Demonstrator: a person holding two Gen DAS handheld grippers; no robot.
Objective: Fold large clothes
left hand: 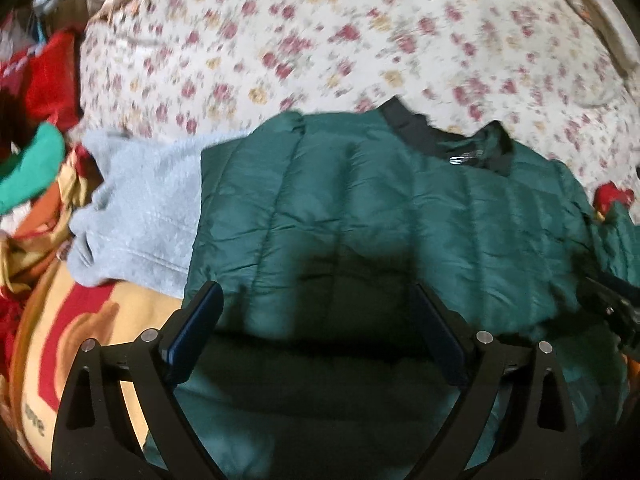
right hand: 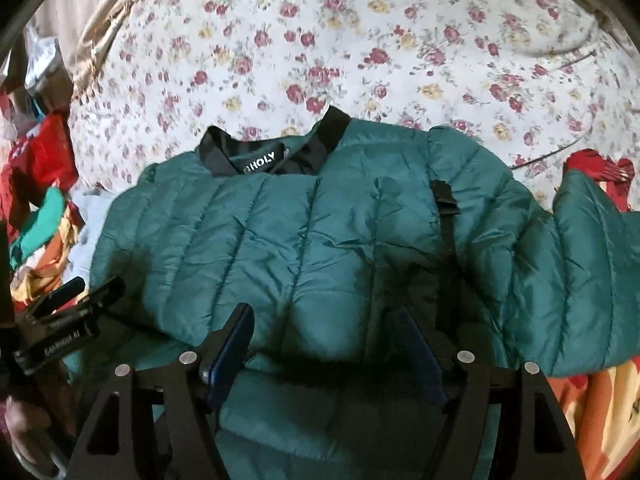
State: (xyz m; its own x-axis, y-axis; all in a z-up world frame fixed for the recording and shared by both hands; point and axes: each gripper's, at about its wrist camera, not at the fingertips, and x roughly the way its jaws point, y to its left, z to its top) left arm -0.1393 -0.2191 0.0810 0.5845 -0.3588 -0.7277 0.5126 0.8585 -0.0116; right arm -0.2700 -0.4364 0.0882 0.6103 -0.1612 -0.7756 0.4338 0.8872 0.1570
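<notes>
From the left wrist camera, a green quilted puffer jacket [left hand: 360, 200] lies spread on a floral bedsheet [left hand: 320, 40], its black collar [left hand: 416, 128] pointing away, apparently laid flat so it can be folded. The left gripper [left hand: 316, 320] hangs over the jacket's lower body with its jaws spread wide and nothing between them; it seems poised there to pick an edge near the hem. A pale grey fleece garment [left hand: 140, 208] lies partly under the jacket's left side, beside a patterned blanket [left hand: 80, 320] and a heap of red and green clothes [left hand: 36, 120]. This view is motion-blurred, and the jacket's right side runs out of frame, where a dark piece of the other tool shows.

From the right wrist camera, the same jacket shows more sharply, with a collar label reading "HOLY" [right hand: 260, 158]. The right gripper [right hand: 324, 340] is likewise released, jaws apart above the jacket's lower middle. One sleeve [right hand: 580, 260] stretches right and is cut off by the frame. A black strap [right hand: 446, 208] crosses the shoulder; its purpose is unclear. The hem is hidden beneath the gripper.
</notes>
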